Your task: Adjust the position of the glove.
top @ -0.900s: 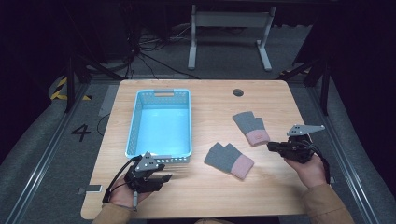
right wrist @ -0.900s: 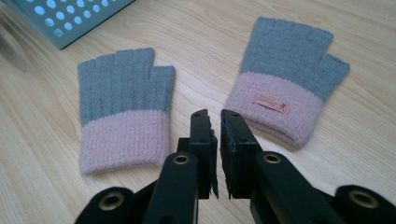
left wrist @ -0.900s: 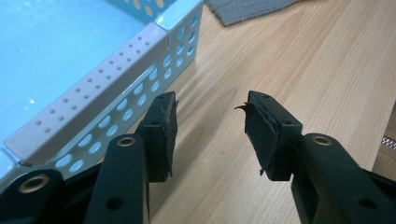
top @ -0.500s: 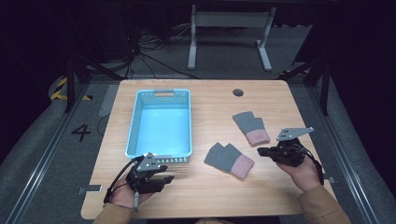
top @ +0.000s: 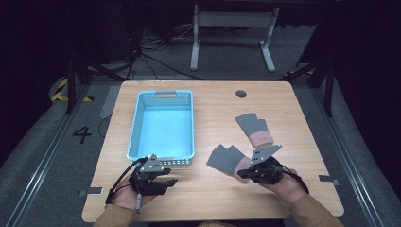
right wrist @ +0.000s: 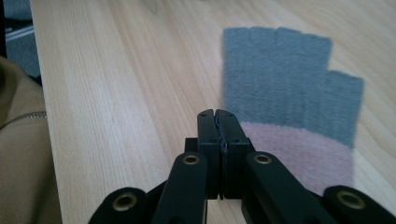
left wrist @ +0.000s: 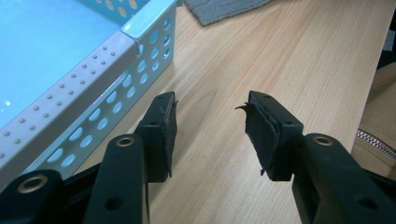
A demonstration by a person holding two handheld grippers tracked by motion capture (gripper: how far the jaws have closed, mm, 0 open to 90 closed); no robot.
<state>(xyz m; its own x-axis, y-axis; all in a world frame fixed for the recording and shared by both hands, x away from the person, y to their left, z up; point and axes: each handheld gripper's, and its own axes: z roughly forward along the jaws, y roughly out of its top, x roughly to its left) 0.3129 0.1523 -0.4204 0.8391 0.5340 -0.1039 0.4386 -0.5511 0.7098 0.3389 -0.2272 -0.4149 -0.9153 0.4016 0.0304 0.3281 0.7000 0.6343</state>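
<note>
Since the earlier frames, the right tongs have come from the right side of the counter toward its near middle, and now sit at the pink cuff of the nearer glove. Its jaws are clenched tight against each other with nothing between them; in the right gripper view the closed tips hover just at the left end of the cuff of that glove, whose grey part lies flat beyond. Whether the tips touch the cloth I cannot tell.

A second grey and pink glove lies farther off and to the right, apart from the first, flat on the wood.

At the near left the left tongs rest in the same spot as before, just in front of the near wall of the blue basket. Its jaws stand released, parted with only bare wood between them, as the left gripper view shows; the perforated corner of the basket rises just to their left.

Inside the basket the pale blue floor is bare; both gloves are outside it, to its right. A round cable hole sits in the far part of the counter.
</note>
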